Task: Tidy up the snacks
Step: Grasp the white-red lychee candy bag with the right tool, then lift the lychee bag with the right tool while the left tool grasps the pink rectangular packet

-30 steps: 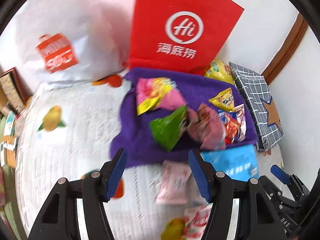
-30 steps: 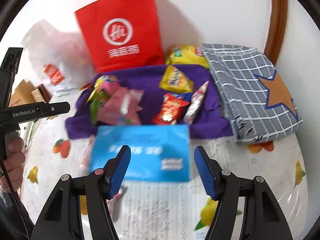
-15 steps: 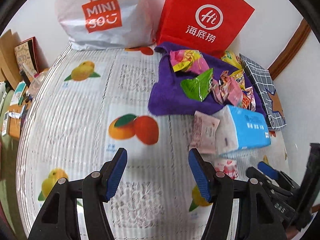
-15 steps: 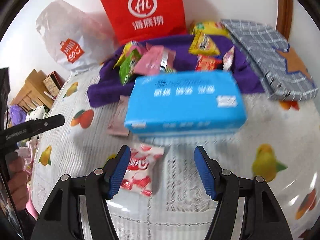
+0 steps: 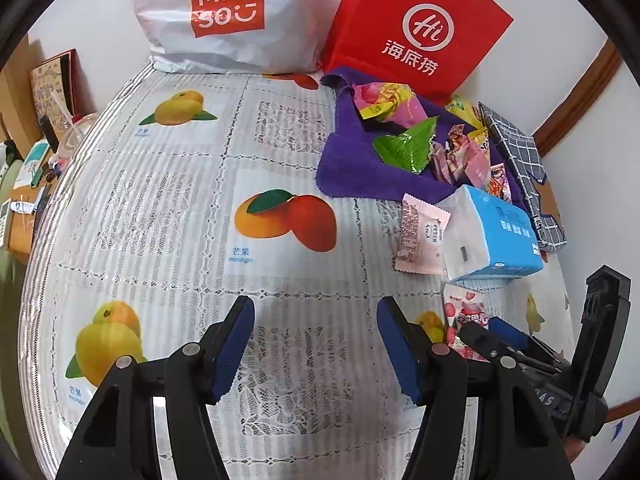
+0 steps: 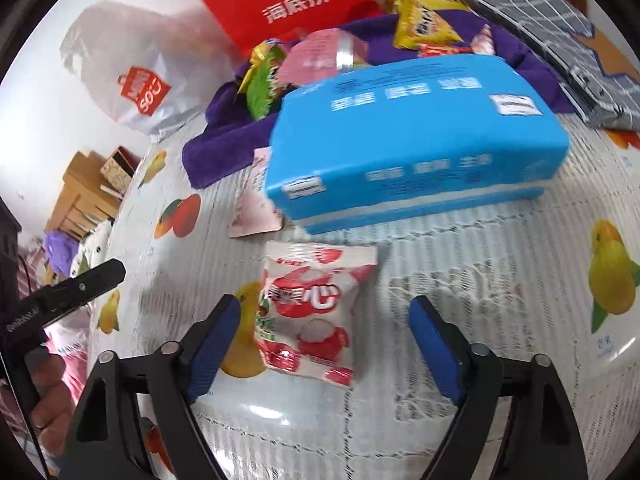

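Surface (image 5: 168,208) under fruit-print cloth. White Miniso bag (image 5: 224,12) and red bag (image 5: 412,24) upright at wall. Blue tissue pack (image 5: 496,236) near purple towel (image 5: 352,160); checked grey cloth (image 5: 520,160) at far right.

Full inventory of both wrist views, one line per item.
lychee snack packet: 1, white-red, tablecloth, between right jaws
pink sachet: 1, pink, left of tissue pack
tissue pack: 1, blue, front of towel
purple towel: 1, purple, under snack pile
green packet: 1, green, on towel
yellow packet: 1, yellow, towel rear
red bag: 1, red, back wall
white bag: 1, white, left of red bag
checked pouch: 1, grey, right edge
tablecloth: 1, white, fruit prints
left gripper: open, empty
right gripper: open
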The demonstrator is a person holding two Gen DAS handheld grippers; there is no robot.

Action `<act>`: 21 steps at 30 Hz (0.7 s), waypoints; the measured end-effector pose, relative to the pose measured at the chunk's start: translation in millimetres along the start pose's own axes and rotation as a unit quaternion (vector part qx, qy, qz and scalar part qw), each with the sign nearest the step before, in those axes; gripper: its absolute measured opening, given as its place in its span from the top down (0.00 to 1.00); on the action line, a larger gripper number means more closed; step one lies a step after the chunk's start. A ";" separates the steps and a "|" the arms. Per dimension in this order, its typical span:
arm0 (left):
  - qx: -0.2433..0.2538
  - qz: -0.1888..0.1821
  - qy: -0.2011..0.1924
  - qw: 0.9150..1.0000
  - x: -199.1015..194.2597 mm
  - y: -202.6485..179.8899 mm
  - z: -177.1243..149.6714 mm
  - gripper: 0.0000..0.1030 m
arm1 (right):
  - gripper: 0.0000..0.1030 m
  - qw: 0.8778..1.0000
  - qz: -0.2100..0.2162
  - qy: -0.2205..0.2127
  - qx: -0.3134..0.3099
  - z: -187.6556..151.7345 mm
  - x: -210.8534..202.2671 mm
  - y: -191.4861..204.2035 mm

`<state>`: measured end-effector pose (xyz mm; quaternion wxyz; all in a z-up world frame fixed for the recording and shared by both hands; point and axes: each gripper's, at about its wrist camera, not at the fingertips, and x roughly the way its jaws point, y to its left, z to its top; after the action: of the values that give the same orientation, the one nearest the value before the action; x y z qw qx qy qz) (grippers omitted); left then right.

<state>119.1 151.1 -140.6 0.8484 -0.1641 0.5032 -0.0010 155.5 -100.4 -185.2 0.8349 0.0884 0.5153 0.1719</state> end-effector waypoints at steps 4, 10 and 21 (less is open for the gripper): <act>-0.005 0.005 0.005 1.000 4.2 4.7 -1.4 0.40 | 0.13 0.998 -0.058 -0.003 -0.024 1.7 11.6 20.1; -0.005 0.015 0.014 1.000 14.4 3.6 -2.5 0.41 | 0.14 0.987 -0.138 -0.032 -0.075 -4.1 25.0 38.5; 0.037 0.007 0.014 0.999 37.0 -43.6 5.9 0.41 | 0.50 0.984 -0.134 -0.051 -0.103 -8.1 -6.9 -12.5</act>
<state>149.5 105.3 -157.4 0.8469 -0.1295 0.5154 -0.0158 147.9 -114.9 -187.2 0.8802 -0.0591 0.4590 0.1055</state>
